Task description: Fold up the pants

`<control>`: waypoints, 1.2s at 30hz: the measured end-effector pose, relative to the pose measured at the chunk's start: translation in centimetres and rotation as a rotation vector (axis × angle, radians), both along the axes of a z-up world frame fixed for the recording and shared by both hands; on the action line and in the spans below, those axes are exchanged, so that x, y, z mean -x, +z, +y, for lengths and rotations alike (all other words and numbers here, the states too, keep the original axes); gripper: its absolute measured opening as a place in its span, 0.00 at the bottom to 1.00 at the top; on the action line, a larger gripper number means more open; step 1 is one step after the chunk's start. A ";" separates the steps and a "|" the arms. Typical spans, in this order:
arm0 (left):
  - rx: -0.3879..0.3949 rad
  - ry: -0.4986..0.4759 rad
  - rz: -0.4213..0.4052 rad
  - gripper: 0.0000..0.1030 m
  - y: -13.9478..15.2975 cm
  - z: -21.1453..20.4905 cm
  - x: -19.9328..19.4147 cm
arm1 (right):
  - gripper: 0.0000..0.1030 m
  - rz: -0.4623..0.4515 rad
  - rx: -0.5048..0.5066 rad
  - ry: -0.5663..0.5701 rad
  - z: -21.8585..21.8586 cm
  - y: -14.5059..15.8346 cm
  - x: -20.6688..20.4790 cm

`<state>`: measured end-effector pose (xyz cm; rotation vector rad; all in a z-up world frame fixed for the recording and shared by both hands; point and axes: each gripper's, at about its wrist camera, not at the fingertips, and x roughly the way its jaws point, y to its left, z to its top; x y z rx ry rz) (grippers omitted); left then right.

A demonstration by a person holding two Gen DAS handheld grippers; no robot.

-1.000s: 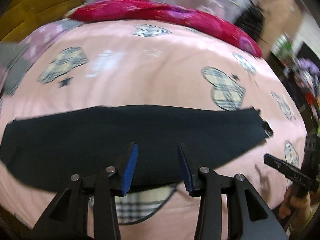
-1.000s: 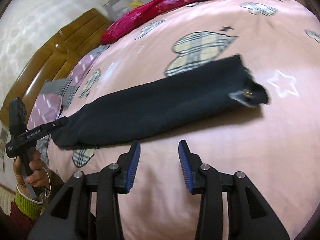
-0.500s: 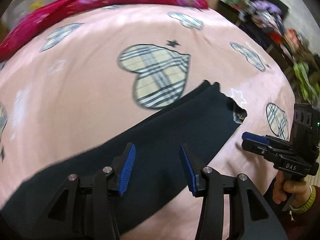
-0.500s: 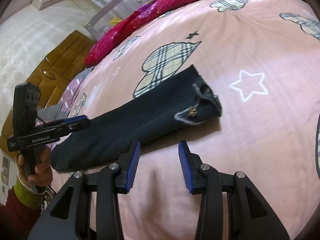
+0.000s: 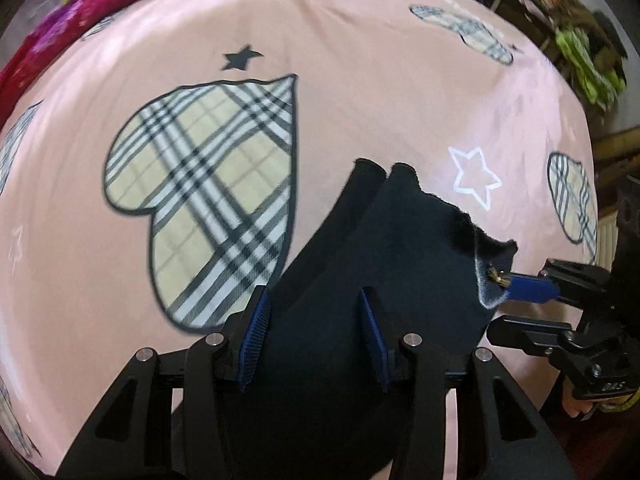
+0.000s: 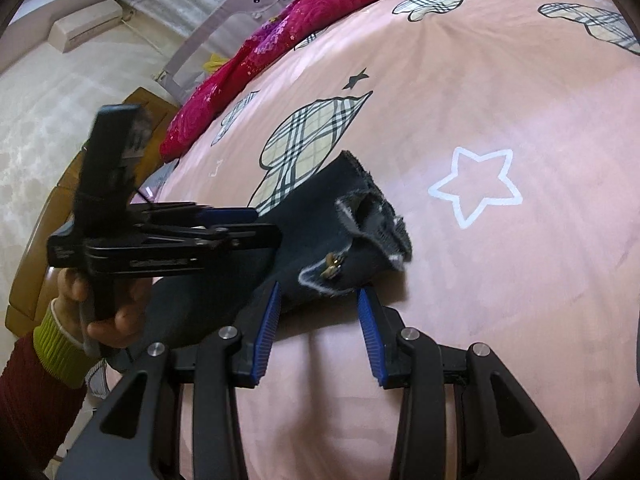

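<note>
Dark navy pants (image 5: 384,264) lie folded lengthwise on a pink bedspread (image 5: 380,80); the waist end with a brass zipper pull (image 6: 333,270) points toward the white star print. My left gripper (image 5: 316,332) is open, its blue pads straddling the pants just behind the waist. My right gripper (image 6: 318,328) is open at the near waist edge, with the cloth reaching between its pad tips. In the left wrist view the right gripper (image 5: 520,304) comes in from the right at the zipper corner. In the right wrist view the left gripper (image 6: 240,224) hovers over the pants.
A red floral quilt (image 6: 288,32) lies along the far side of the bed. A wooden headboard (image 6: 44,240) stands at the left. Clutter of clothes (image 5: 580,52) sits beyond the bed's right edge. Plaid heart prints (image 5: 208,184) mark the bedspread.
Both grippers have moved in toward the waist end of the pants. The left one swung right along the pants; the right one closed the gap to the waist edge.
</note>
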<state>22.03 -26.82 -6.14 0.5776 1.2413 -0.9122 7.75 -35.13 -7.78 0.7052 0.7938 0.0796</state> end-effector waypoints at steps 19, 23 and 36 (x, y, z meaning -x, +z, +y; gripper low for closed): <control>0.042 -0.048 -0.063 0.04 2.1 -1.8 -1.1 | 0.06 -0.100 0.014 -0.020 -0.9 1.8 0.0; -0.025 -0.063 -0.068 0.06 0.1 -2.4 -1.1 | 0.06 -0.025 -0.016 -0.020 -1.1 0.6 -0.7; -0.014 -0.023 0.047 0.52 0.0 -3.0 -3.5 | 0.51 0.022 -0.118 -0.072 -2.3 -1.0 1.1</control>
